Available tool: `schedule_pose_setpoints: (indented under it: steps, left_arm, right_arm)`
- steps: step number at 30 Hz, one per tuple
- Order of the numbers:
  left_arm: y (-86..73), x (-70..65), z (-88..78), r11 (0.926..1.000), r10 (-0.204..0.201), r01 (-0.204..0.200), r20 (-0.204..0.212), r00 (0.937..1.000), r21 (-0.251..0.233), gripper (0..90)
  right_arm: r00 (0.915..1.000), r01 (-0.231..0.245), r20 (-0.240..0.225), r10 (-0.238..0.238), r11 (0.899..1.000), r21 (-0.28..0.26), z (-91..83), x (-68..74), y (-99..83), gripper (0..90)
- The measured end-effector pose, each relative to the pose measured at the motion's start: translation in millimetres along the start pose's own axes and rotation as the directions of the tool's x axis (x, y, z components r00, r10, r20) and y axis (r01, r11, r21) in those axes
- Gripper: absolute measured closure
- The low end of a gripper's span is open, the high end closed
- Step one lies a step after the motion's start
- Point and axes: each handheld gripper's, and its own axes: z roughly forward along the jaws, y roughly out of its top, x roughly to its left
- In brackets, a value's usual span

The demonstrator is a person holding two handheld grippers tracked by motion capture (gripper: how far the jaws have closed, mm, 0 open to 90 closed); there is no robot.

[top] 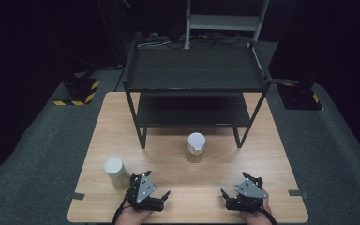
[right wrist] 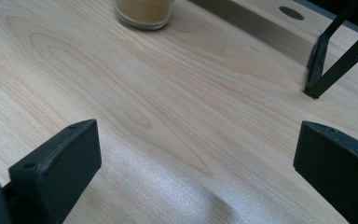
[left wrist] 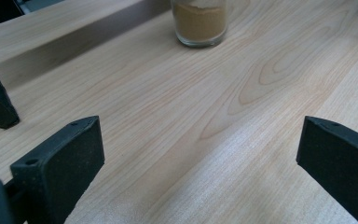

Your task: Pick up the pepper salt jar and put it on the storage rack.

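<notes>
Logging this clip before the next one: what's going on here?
A person holds a gripper in each hand at the near edge of a wooden table. The left gripper and right gripper are both open and hold nothing. One white-lidded jar stands just beside the left gripper; another jar stands mid-table, in front of a black two-tier shelf. Both grippers point toward that middle jar. Neither jar is being touched.

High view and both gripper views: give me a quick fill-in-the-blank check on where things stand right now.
1. The jaws of the left gripper and the right gripper stand ____.
2. The number of jars on the table is ____.
3. The centre jar stands in front of the black ____.
4. Each jar's lid is ____ in colour.

Missing words: open; two; shelf; white
</notes>
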Motion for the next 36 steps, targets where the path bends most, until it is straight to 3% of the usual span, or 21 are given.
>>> schedule_pose_setpoints:
  steps: [4,12,13,14,21,22,28,36]
  left_arm:
    - [0.4,0.1,-3.0,0.9999,-0.003,0.003,0.004,1.0,-0.013,1.0]
    - [5.1,-1.2,-19.9,0.996,0.0,0.001,0.011,0.9999,-0.089,1.0]
    - [7.6,-4.2,-25.1,0.9946,0.024,-0.024,-0.002,0.9997,-0.101,1.0]
    - [7.6,-4.2,-25.1,0.9946,0.024,-0.024,-0.002,0.9997,-0.101,0.8]
    - [12.7,-5.1,-42.7,0.9843,0.041,-0.04,0.004,0.9991,-0.172,0.5]
    - [14.2,-6.5,-48.2,0.9798,0.049,-0.049,-0.005,0.9988,-0.194,0.5]
    - [16.5,-6.0,-59.6,0.9719,0.054,-0.057,-0.018,0.9984,-0.229,0.4]
    - [14.0,1.6,-77.4,0.9645,0.017,-0.029,-0.048,0.9987,-0.262,0.4]
  right_arm:
    - [1.0,0.0,-0.005,0.0,1.0,-0.001,0.0,-0.8,-0.1,0.0]
    - [1.0,-0.006,-0.007,0.006,1.0,0.002,0.3,-1.6,0.3,0.0]
    - [1.0,-0.005,-0.006,0.005,1.0,0.0,0.1,-1.6,-0.1,0.0]
    - [1.0,-0.005,-0.006,0.005,1.0,0.0,0.1,-1.6,-0.1,0.0]
    - [1.0,-0.004,-0.003,0.004,1.0,-0.003,-0.2,-1.0,-0.6,0.0]
    - [1.0,-0.003,-0.003,0.003,1.0,-0.003,-0.2,-1.0,-0.5,0.0]
    - [1.0,-0.007,-0.004,0.007,1.0,-0.003,-0.1,-1.6,-0.6,0.0]
    - [1.0,-0.007,-0.003,0.007,1.0,-0.004,-0.3,-1.3,-0.8,0.0]
